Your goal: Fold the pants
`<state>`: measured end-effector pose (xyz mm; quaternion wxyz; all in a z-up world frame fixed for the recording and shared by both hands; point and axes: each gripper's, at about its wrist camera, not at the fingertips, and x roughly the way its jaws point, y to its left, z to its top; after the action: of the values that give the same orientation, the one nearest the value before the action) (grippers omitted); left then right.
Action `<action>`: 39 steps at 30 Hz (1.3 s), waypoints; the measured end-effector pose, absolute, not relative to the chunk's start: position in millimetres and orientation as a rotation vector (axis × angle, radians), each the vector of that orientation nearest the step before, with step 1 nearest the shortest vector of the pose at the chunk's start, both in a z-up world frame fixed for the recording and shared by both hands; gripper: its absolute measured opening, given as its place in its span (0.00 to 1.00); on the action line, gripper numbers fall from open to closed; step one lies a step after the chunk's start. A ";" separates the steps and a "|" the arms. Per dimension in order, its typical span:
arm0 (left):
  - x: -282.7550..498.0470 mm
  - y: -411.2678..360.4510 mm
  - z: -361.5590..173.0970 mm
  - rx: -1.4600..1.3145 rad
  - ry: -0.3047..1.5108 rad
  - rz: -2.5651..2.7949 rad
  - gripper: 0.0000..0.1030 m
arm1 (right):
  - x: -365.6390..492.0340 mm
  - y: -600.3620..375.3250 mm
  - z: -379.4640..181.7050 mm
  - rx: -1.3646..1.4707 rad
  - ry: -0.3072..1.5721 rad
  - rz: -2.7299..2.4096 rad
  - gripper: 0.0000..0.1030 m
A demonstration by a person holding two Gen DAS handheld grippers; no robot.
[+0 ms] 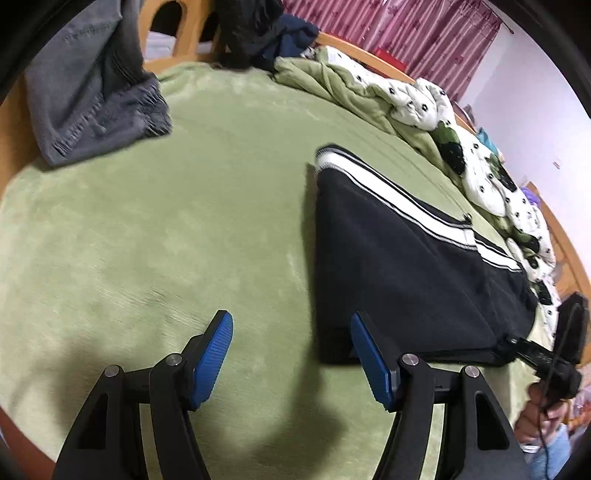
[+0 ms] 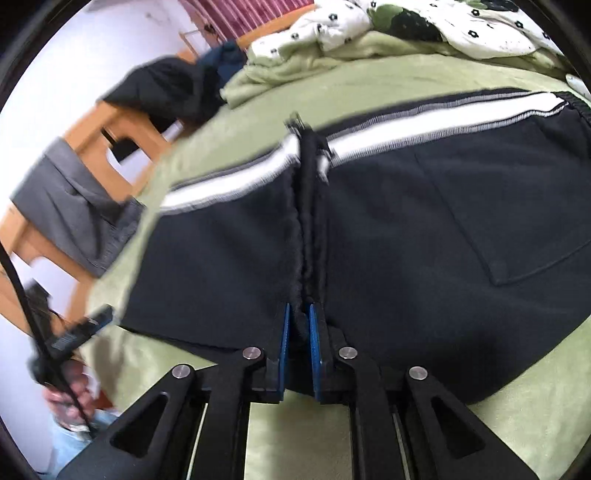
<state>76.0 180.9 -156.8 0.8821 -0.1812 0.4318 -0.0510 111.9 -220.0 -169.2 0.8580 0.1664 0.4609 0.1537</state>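
Black pants (image 1: 399,266) with a white side stripe lie folded on the green bed. My left gripper (image 1: 291,325) is open and empty, just above the blanket at the near left corner of the pants, its right finger by their edge. My right gripper (image 2: 297,317) is shut on a bunched fold of the pants (image 2: 424,229) at their near edge. It also shows in the left wrist view (image 1: 532,350), at the right end of the pants.
A green blanket (image 1: 166,229) covers the bed. Grey pants (image 1: 92,99) hang over the wooden bed frame (image 2: 92,133) at the far left. A crumpled green and white quilt (image 1: 424,107) and dark clothes (image 1: 258,33) lie along the far side.
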 end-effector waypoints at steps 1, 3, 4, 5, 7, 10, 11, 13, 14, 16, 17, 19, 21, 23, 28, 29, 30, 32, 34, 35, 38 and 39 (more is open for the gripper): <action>76.5 178.7 -158.4 -0.381 0.906 -0.123 0.62 | 113.4 -219.5 -169.8 0.357 0.971 0.317 0.22; 79.4 174.1 -162.6 -0.403 0.915 -0.161 0.62 | 114.5 -220.2 -166.8 0.363 0.971 0.309 0.24; 80.4 172.5 -165.0 -0.417 0.917 -0.174 0.62 | 114.4 -222.0 -162.5 0.359 0.962 0.298 0.26; 83.1 169.4 -168.2 -0.428 0.924 -0.184 0.62 | 114.3 -223.5 -157.8 0.345 0.953 0.281 0.30; 85.8 163.7 -171.8 -0.427 0.929 -0.179 0.62 | 113.2 -226.7 -145.0 0.282 0.934 0.249 0.34; 91.1 155.8 -177.1 -0.424 0.925 -0.161 0.62 | 115.9 -229.8 -126.0 0.146 0.935 0.187 0.36; 93.0 154.6 -178.1 -0.428 0.916 -0.152 0.62 | 115.6 -232.6 -118.0 0.098 0.919 0.169 0.36; 94.4 153.5 -180.2 -0.452 0.889 -0.129 0.62 | 111.6 -241.6 -104.9 0.044 0.874 0.142 0.36; 95.2 151.9 -181.3 -0.465 0.880 -0.119 0.62 | 110.0 -249.0 -97.3 0.027 0.841 0.118 0.36; 96.4 147.6 -180.8 -0.464 0.880 -0.125 0.62 | 113.1 -261.1 -89.9 0.033 0.839 0.115 0.36; 97.9 146.0 -180.3 -0.455 0.887 -0.130 0.62 | 115.9 -267.5 -88.8 0.033 0.858 0.114 0.36; 101.9 145.4 -179.7 -0.456 0.907 -0.125 0.62 | 117.7 -283.6 -87.6 0.025 0.853 0.103 0.36; 101.0 149.5 -180.9 -0.522 0.915 -0.114 0.60 | 114.1 -300.1 -90.5 0.050 0.831 0.082 0.36; 101.4 150.6 -180.6 -0.558 0.923 -0.115 0.37 | 113.1 -313.4 -98.9 0.092 0.851 0.073 0.36; 99.4 120.5 -148.8 -0.439 0.874 -0.037 0.12 | 100.1 -337.8 -102.2 0.079 0.885 0.035 0.36; 99.5 109.6 -137.6 -0.389 0.855 -0.027 0.11 | 95.0 -342.6 -99.3 0.066 0.870 0.032 0.36; 98.9 92.1 -119.1 -0.329 0.813 -0.040 0.11 | 89.9 -351.1 -92.4 0.047 0.838 0.032 0.36; 100.6 64.8 -88.9 -0.263 0.764 -0.091 0.11 | 85.0 -362.0 -85.6 0.022 0.806 0.027 0.40; 103.5 38.5 -64.0 -0.243 0.725 -0.144 0.11 | 82.6 -377.5 -82.7 0.003 0.781 0.007 0.42; 106.3 23.6 -53.8 -0.241 0.714 -0.181 0.11 | 82.2 -382.9 -82.8 -0.005 0.778 -0.004 0.42; 117.6 -30.8 -36.7 -0.203 0.704 -0.274 0.11 | 79.6 -407.2 -84.6 0.013 0.773 -0.035 0.42; 121.5 -56.0 -35.8 -0.179 0.704 -0.309 0.11 | 77.7 -414.9 -84.8 0.038 0.773 -0.039 0.42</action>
<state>121.5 -56.0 -35.8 0.9232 -0.0872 0.3427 -0.1504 77.7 -414.9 -84.8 0.9258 0.0184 0.3771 -0.0192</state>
